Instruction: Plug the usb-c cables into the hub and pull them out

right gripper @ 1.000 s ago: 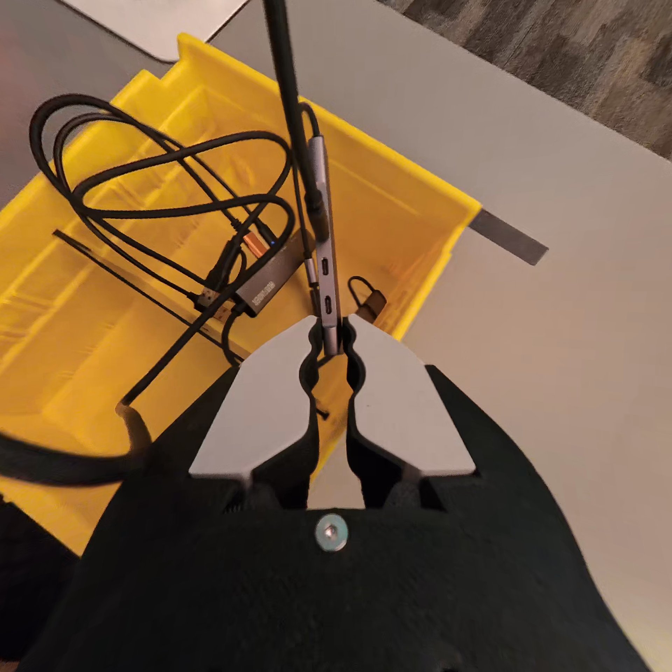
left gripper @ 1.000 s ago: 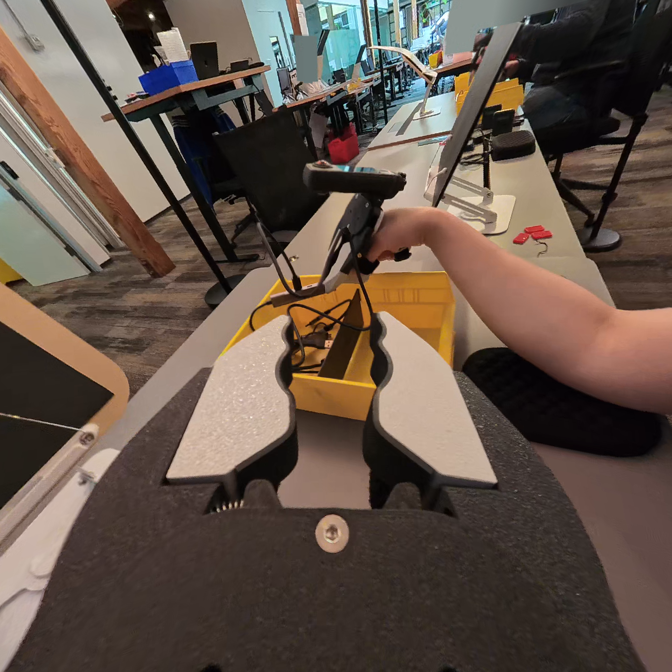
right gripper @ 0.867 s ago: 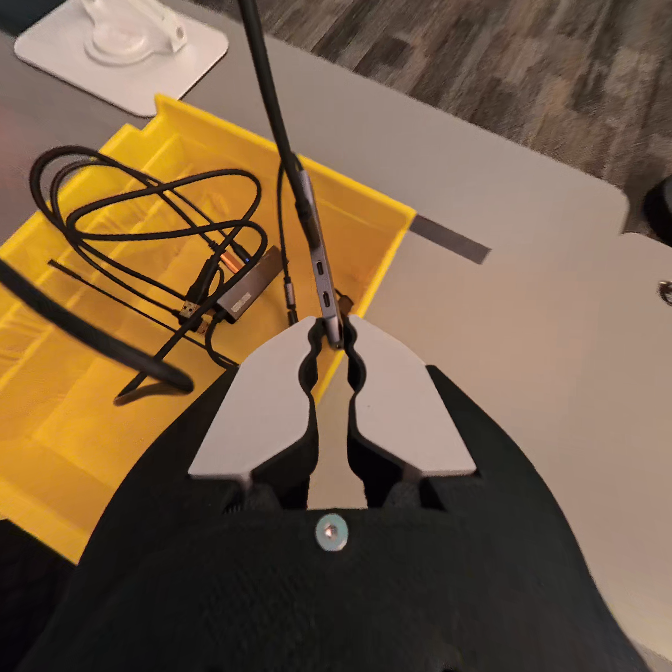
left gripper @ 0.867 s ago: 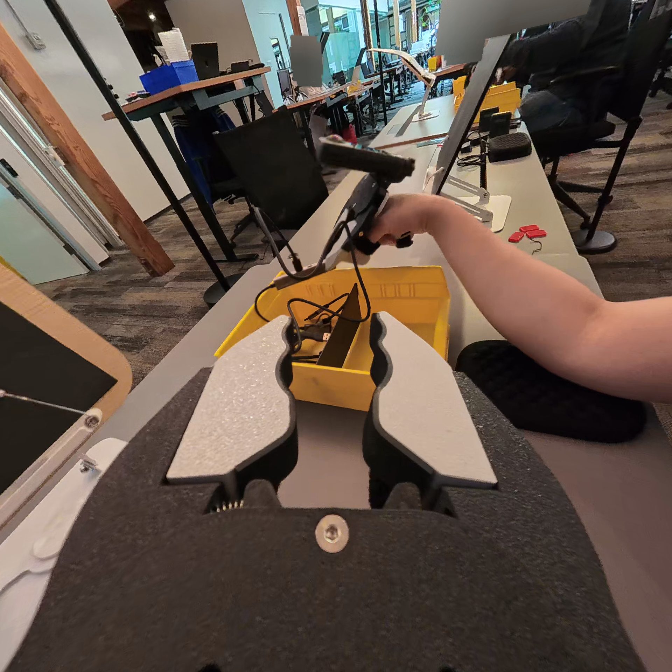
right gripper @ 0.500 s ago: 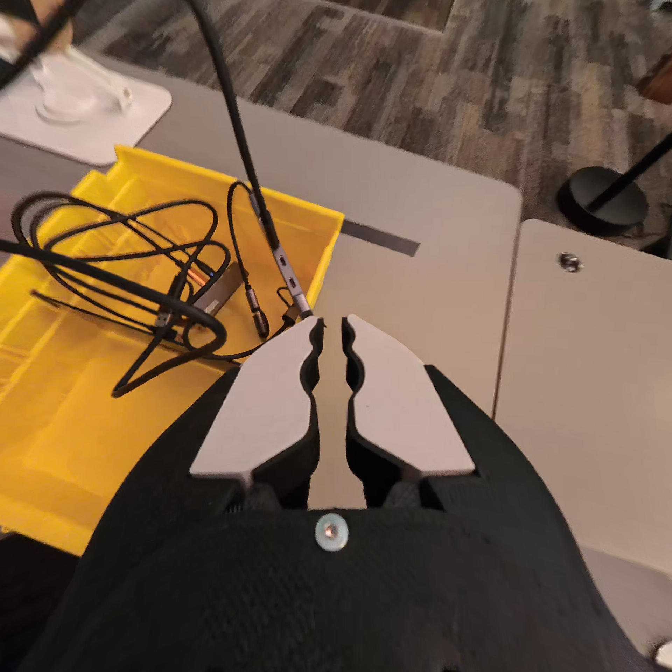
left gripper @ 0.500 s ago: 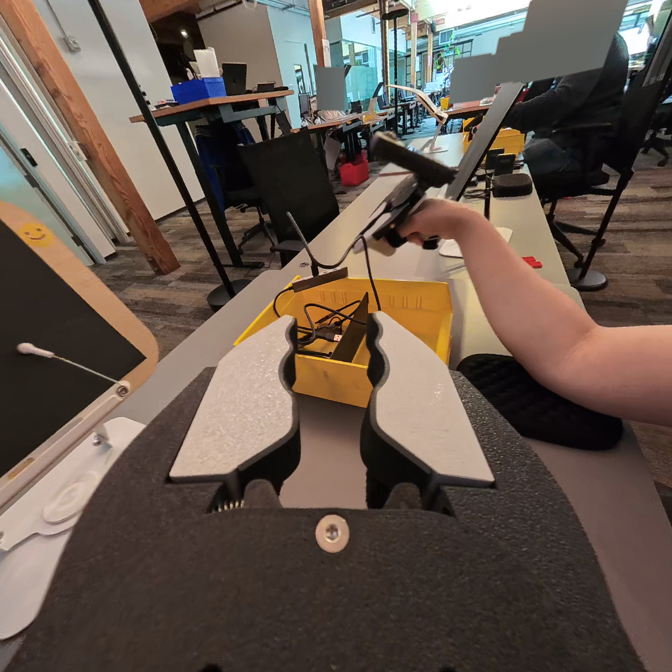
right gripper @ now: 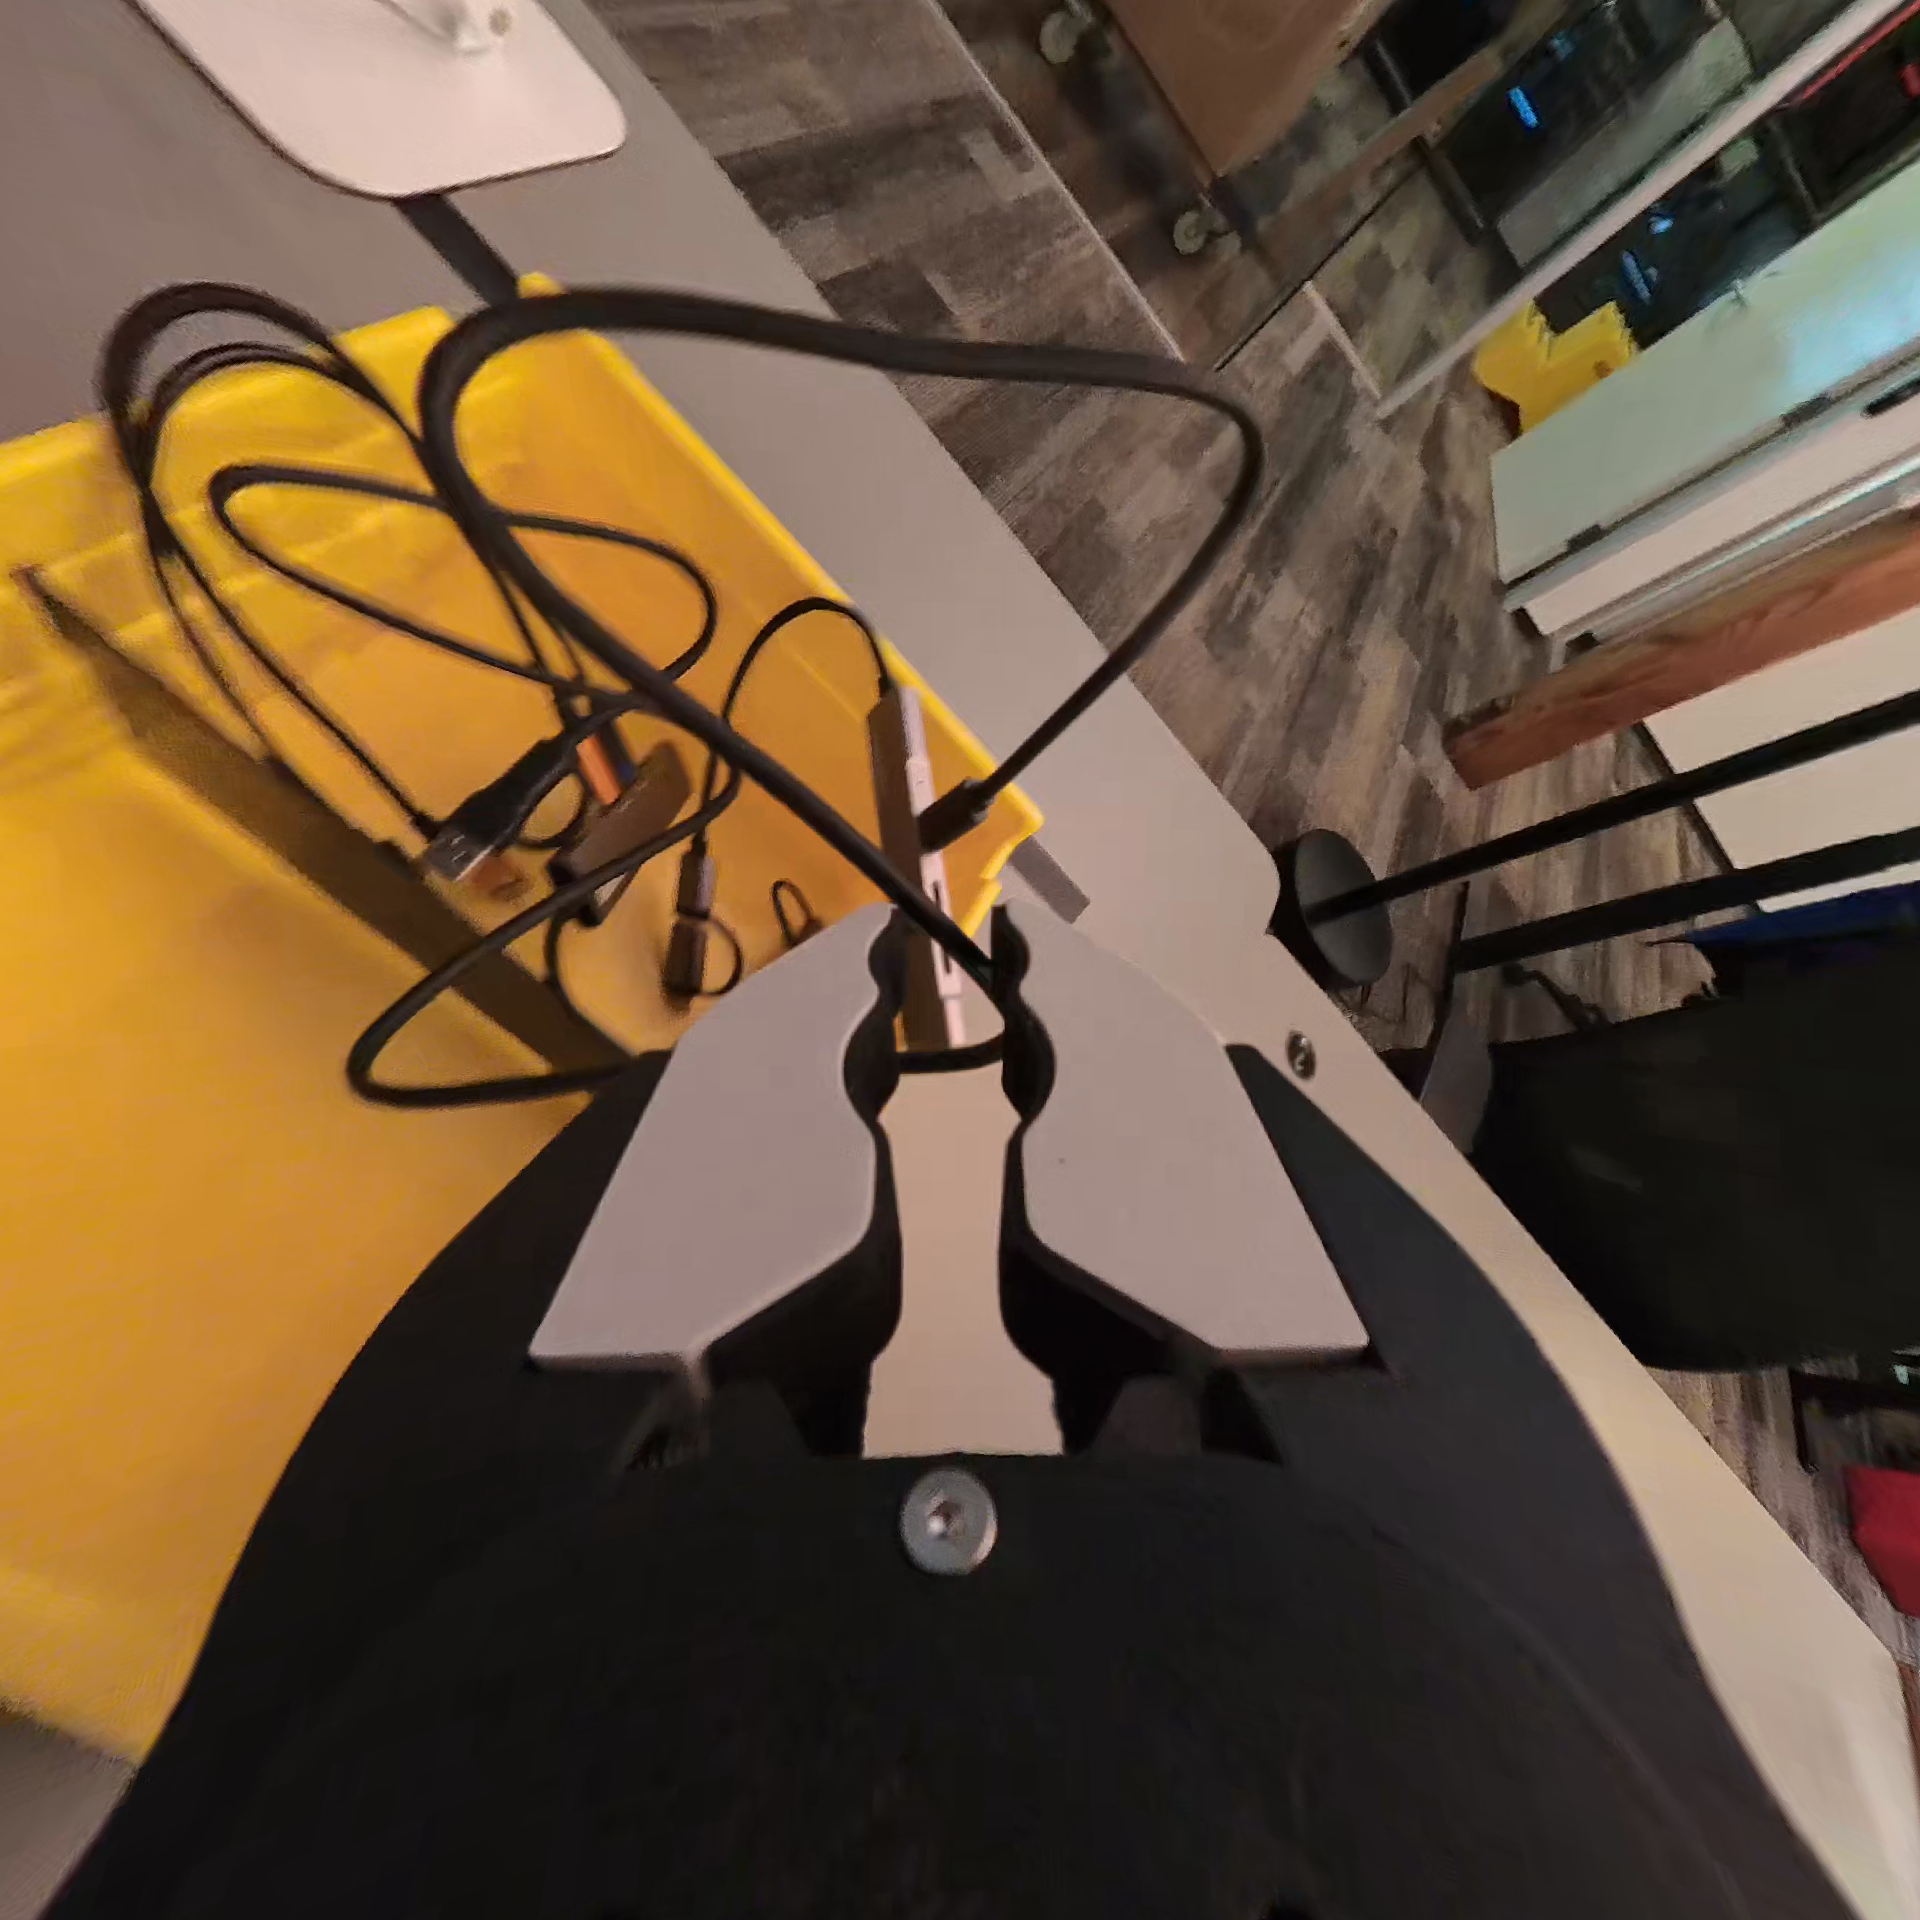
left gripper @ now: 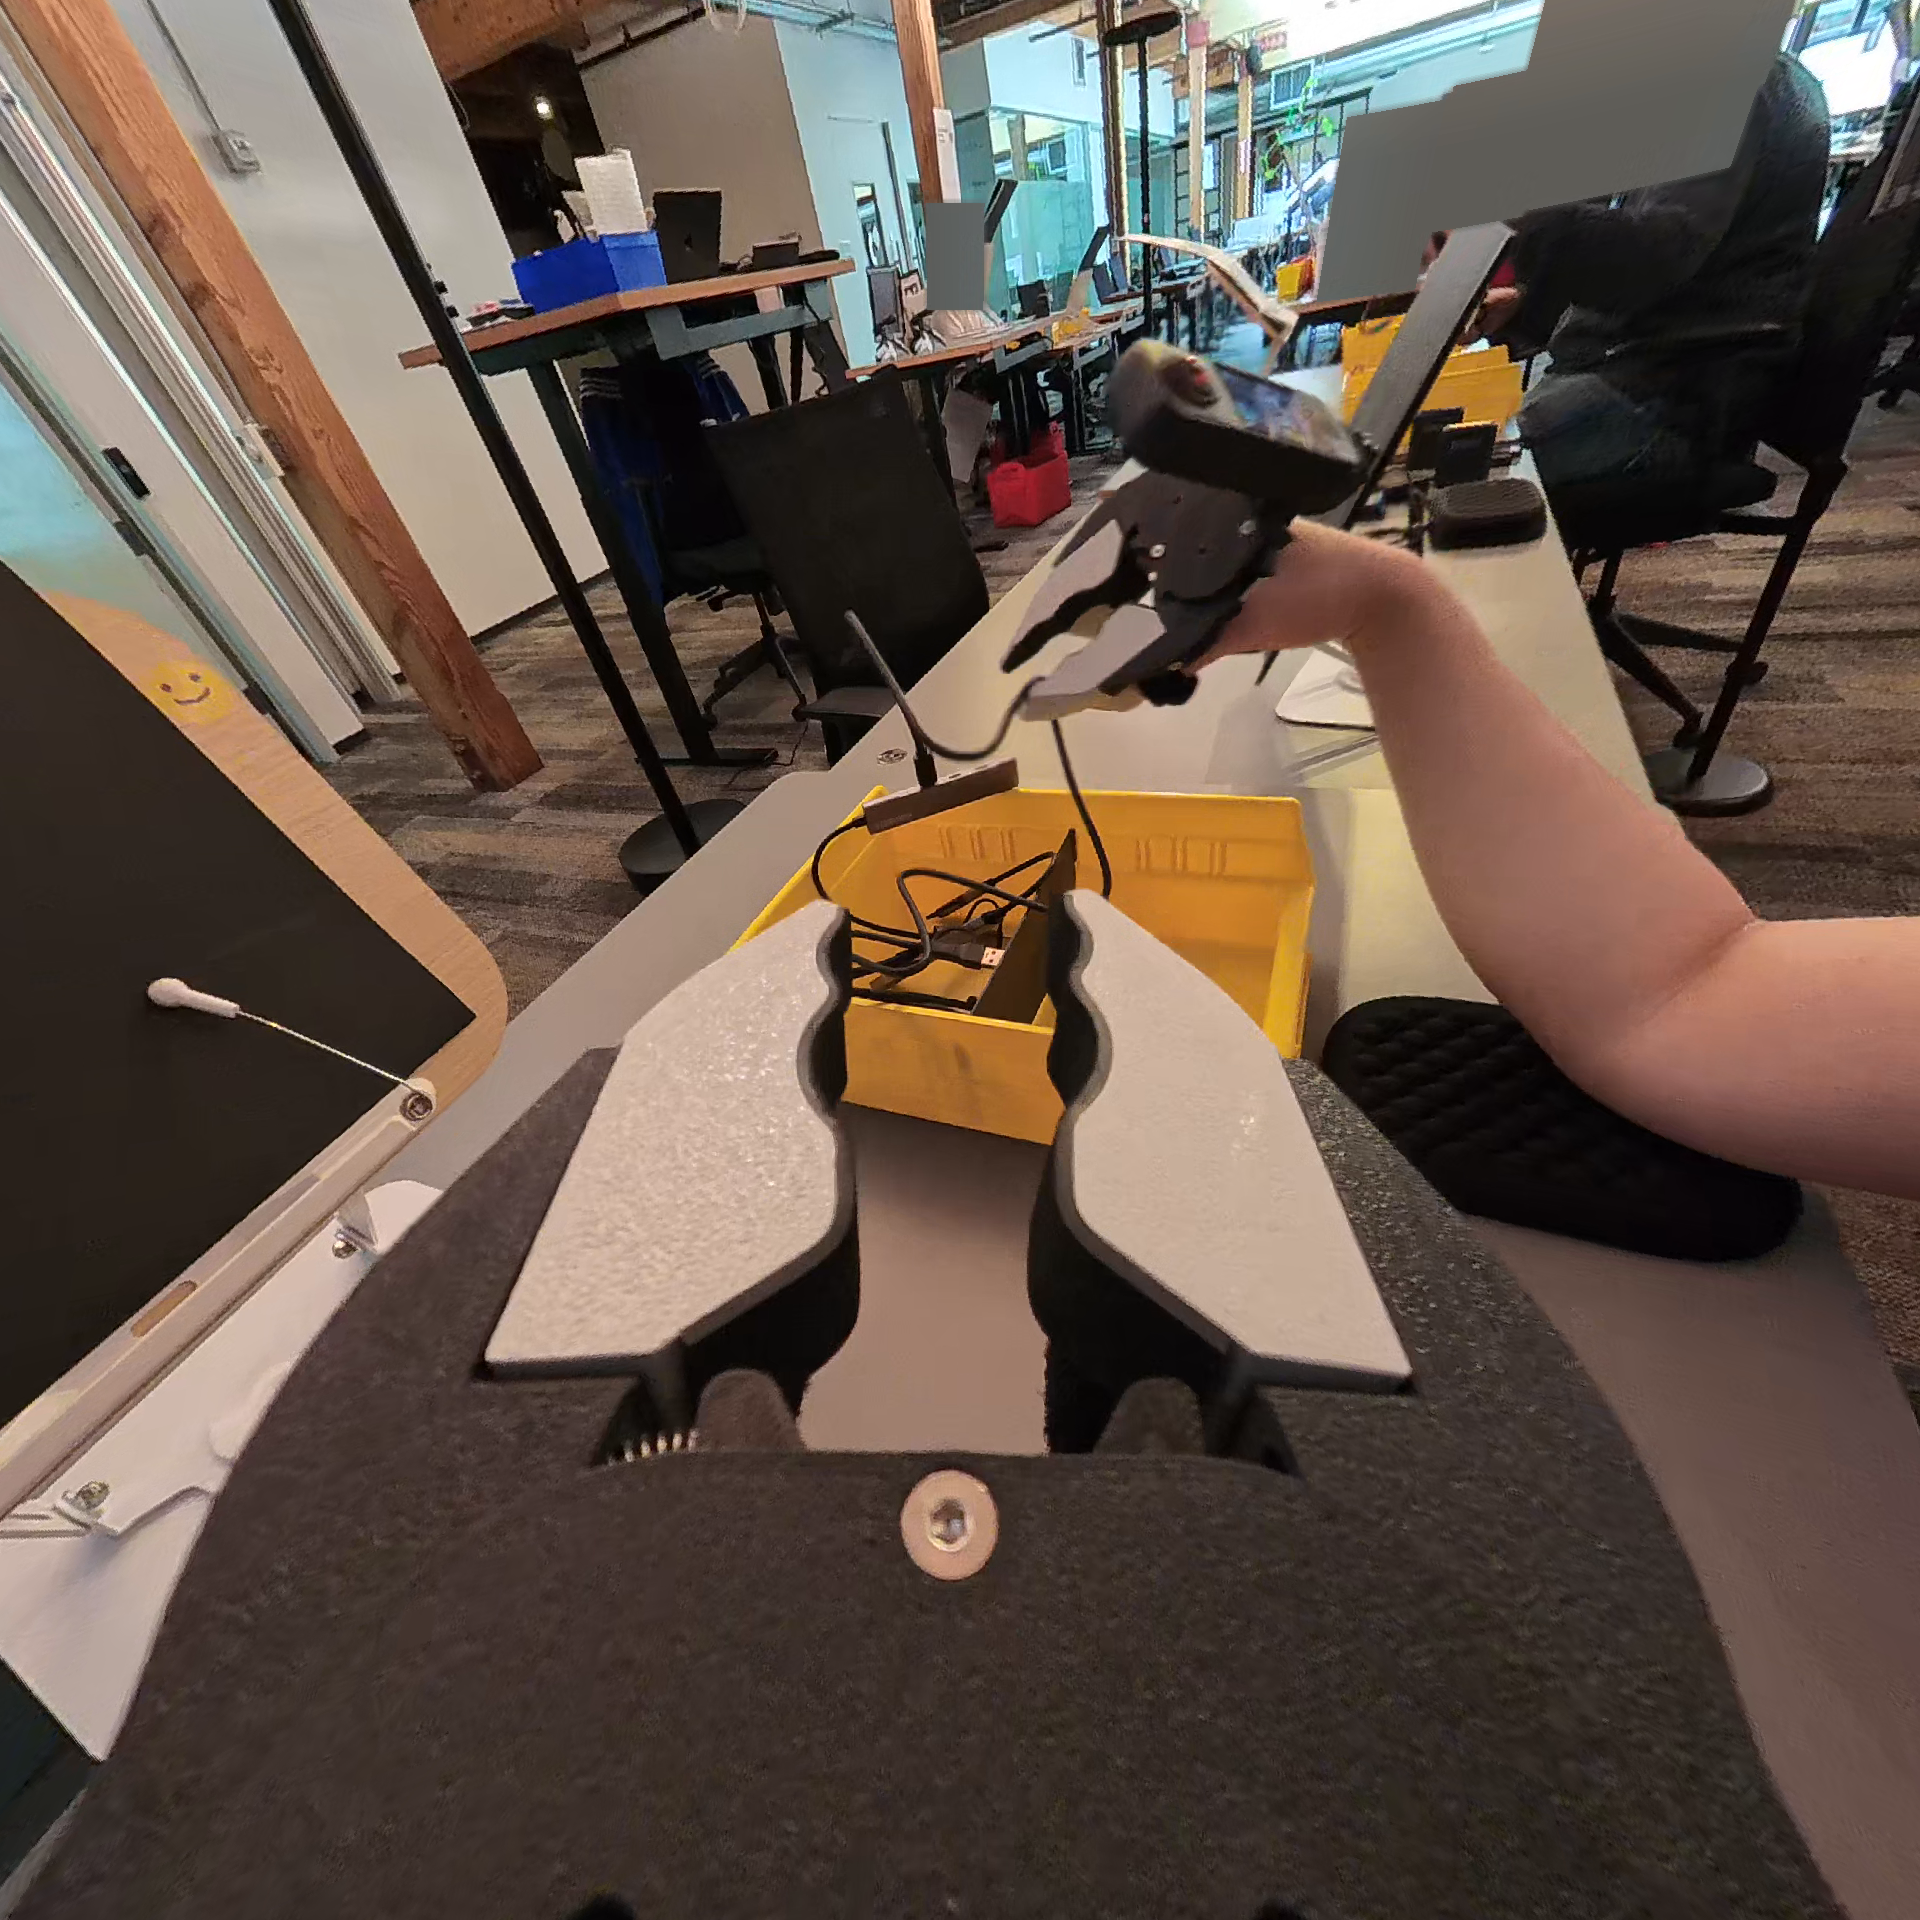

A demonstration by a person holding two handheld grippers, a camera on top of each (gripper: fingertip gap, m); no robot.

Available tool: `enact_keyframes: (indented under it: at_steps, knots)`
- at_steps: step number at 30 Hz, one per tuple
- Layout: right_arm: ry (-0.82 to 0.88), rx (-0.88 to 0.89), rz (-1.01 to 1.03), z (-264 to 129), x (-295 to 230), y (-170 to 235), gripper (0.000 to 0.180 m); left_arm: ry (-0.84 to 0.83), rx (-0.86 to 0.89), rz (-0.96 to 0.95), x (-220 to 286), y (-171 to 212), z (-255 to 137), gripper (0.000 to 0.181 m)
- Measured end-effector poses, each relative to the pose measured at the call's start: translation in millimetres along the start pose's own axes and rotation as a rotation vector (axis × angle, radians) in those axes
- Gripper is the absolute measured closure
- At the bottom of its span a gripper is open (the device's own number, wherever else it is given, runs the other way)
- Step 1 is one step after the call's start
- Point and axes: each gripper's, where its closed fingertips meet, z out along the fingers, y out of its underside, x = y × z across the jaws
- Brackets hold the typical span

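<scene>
Right claw [right gripper: 943, 935], clamped on the hub [right gripper: 912, 790] a second ago, now gapes partway, empty. The hub sits at the bin's [right gripper: 156, 1143] rim, one cable [right gripper: 831, 343] plugged in and trailing through the gap. Left claw [left gripper: 940, 935] waits open before the bin. A regrasp likely comes next.

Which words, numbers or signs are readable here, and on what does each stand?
No words can be read.
Smiley sticker on the board: a drawn face, no letters.
Raised marks on the bin wall: too small.
Dark hub in the bin: any print is blurred.
</scene>
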Motion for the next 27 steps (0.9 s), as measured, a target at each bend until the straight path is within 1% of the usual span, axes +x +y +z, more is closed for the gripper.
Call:
enact_keyframes:
  at_steps: [2, 3, 4, 7, 8, 10, 13, 14, 15, 17, 19, 23, 25, 26, 27]
  knots:
    - [0.046, 0.095, 0.029, 9.1, 9.2, -9.4, 0.165, 0.008, -0.007, -0.004, 0.3, 2.3, 1.4, 0.146]
    - [0.037, 0.122, 0.039, 12.0, 8.4, -11.1, 0.161, 0.015, -0.012, -0.005, 1.0, 3.6, 2.4, 0.146]
    - [0.025, 0.122, 0.049, 15.6, 7.0, -9.4, 0.152, 0.017, -0.017, -0.005, 1.1, 4.9, 3.7, 0.146]
    - [0.030, 0.000, 0.070, 30.4, 9.0, 13.4, 0.133, 0.023, -0.033, -0.013, 0.7, 9.7, 7.9, 0.146]
    - [0.014, -0.039, 0.078, 35.4, 6.5, 21.4, 0.130, 0.026, -0.041, -0.016, 1.0, 11.7, 9.4, 0.146]
    - [-0.036, -0.058, 0.084, 44.7, -2.4, 30.2, 0.131, 0.030, -0.055, -0.018, 1.5, 15.4, 11.9, 0.146]
    - [-0.014, -0.080, 0.096, 48.4, 2.3, 37.2, 0.160, 0.043, -0.075, -0.020, 4.3, 19.1, 14.7, 0.146]
    - [0.002, -0.067, 0.097, 47.4, 5.3, 35.1, 0.163, 0.047, -0.080, -0.015, 5.4, 19.8, 15.1, 0.146]
    - [0.008, -0.037, 0.095, 46.3, 6.1, 30.4, 0.161, 0.047, -0.084, -0.009, 5.9, 20.3, 15.4, 0.146]
    - [-0.003, 0.008, 0.094, 45.8, 3.2, 21.6, 0.143, 0.048, -0.095, 0.003, 6.7, 21.8, 15.4, 0.146]
    - [0.003, -0.011, 0.090, 47.4, 1.6, 21.6, 0.131, 0.058, -0.105, 0.002, 8.4, 23.7, 15.3, 0.146]
    - [-0.053, -0.048, 0.045, 39.1, -7.2, 22.8, 0.124, 0.092, -0.127, -0.030, 11.8, 30.5, 16.1, 0.146]
    - [-0.098, -0.049, 0.041, 25.6, -5.1, 20.5, 0.114, 0.099, -0.143, -0.041, 11.5, 33.2, 16.6, 0.146]
    - [-0.133, -0.030, 0.060, 20.6, -3.2, 17.3, 0.113, 0.101, -0.139, -0.043, 11.4, 32.4, 16.4, 0.146]
    - [-0.178, -0.016, 0.085, 19.0, -2.2, 14.9, 0.107, 0.108, -0.130, -0.045, 12.4, 30.6, 15.9, 0.146]
